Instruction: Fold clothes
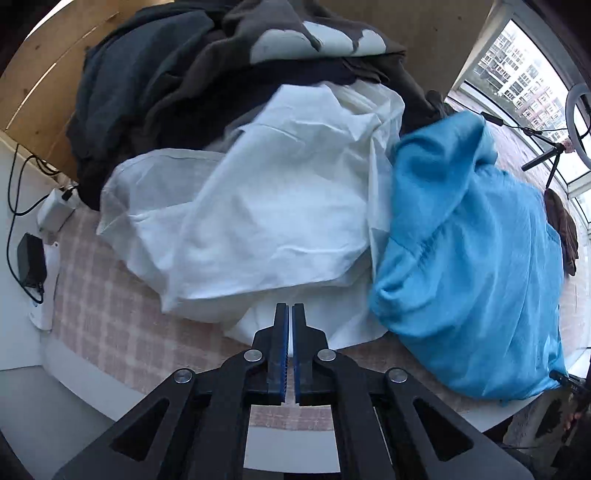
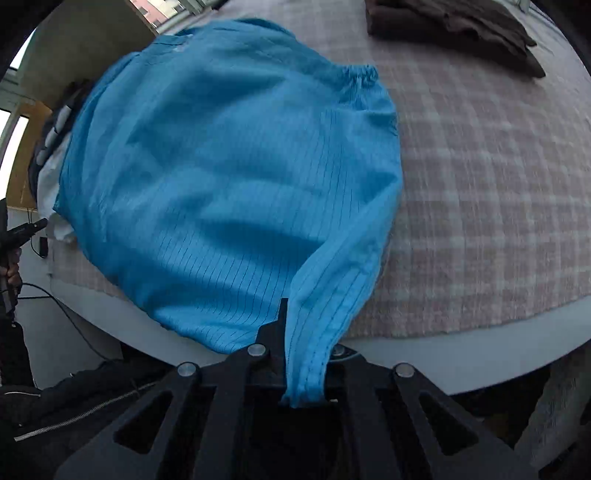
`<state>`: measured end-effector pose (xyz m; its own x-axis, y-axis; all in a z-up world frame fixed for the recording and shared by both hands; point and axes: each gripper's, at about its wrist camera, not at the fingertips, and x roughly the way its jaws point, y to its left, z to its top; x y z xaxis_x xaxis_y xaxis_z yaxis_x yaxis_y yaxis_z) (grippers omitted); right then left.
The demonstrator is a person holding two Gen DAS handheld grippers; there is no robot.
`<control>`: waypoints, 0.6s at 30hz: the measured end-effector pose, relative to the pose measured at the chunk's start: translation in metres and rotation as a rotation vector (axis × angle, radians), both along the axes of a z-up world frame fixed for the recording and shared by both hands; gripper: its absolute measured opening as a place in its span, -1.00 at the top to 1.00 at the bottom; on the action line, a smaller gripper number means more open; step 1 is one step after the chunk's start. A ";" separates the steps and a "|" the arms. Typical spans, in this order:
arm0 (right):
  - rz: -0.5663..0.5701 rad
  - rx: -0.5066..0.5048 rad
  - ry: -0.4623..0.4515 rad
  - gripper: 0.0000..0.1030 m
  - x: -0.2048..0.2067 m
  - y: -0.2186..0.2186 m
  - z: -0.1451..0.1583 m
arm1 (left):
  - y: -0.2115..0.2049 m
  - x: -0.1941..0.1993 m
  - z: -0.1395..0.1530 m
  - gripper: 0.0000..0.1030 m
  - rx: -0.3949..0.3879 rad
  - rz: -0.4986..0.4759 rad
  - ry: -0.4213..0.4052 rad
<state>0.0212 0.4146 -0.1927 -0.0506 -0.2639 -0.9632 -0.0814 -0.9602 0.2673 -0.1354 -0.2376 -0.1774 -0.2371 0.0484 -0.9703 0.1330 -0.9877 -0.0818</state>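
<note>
A bright blue pinstriped garment point(image 2: 229, 166) lies spread on the checked bedspread point(image 2: 480, 184). My right gripper point(image 2: 295, 314) is shut on its near hem, and a lifted strip of blue cloth runs down between the fingers and hides the right one. In the left wrist view the blue garment point(image 1: 476, 258) lies to the right of a crumpled white garment point(image 1: 266, 206). My left gripper point(image 1: 290, 306) hangs above the white garment's near edge, shut with nothing between its blue pads. The left gripper point(image 2: 27, 229) also shows at the far left of the right wrist view, held by a hand.
A heap of dark grey and black clothes point(image 1: 177, 85) lies behind the white garment. A folded brown garment point(image 2: 454, 26) rests at the far side of the bed. A white charger point(image 1: 55, 208), a black adapter point(image 1: 31, 262) and cables sit off the bed's left edge.
</note>
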 end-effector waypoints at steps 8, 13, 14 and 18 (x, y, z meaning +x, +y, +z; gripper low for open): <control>0.039 0.087 0.134 0.59 -0.023 -0.004 0.055 | 0.146 -0.051 0.041 0.61 0.053 -0.374 0.117; 0.021 0.121 0.248 0.84 -0.030 0.004 0.066 | 0.231 -0.065 0.049 0.59 0.072 -0.555 0.114; 0.001 0.125 0.274 0.89 -0.034 0.005 0.070 | 0.237 -0.064 0.052 0.59 0.077 -0.567 0.123; 0.026 0.159 0.440 0.89 -0.080 -0.019 0.126 | 0.218 -0.059 0.076 0.59 0.074 -0.526 0.188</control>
